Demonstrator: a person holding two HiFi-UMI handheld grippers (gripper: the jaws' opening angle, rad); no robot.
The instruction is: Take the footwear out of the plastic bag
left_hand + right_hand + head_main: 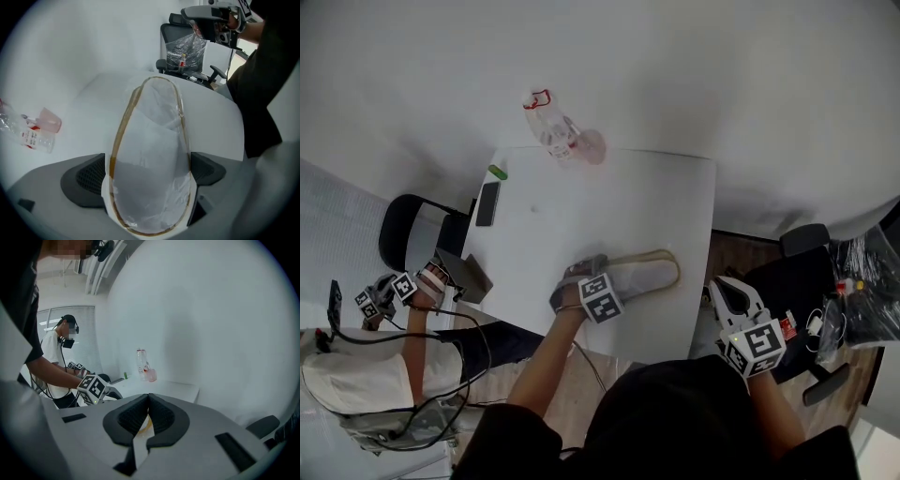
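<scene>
Left gripper view shows the left gripper (149,174) spread wide, pointing down astride the slipper (152,136): flat white fabric with brown piping, inside a thin, crinkly clear plastic bag (140,211) on the white table (544,225). The right gripper (733,298) is closed and empty, beside the table's edge. The step looks like the first grasp (nothing is out yet); next, probably, pinch the slippery film rather than the shoe.

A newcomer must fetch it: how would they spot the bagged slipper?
Find the white table by the wall. Near its front edge, under the left gripper, lies a flat white slipper in a clear bag. Its brown rim sets it apart from the clear bottle and dark phone farther back.
</scene>
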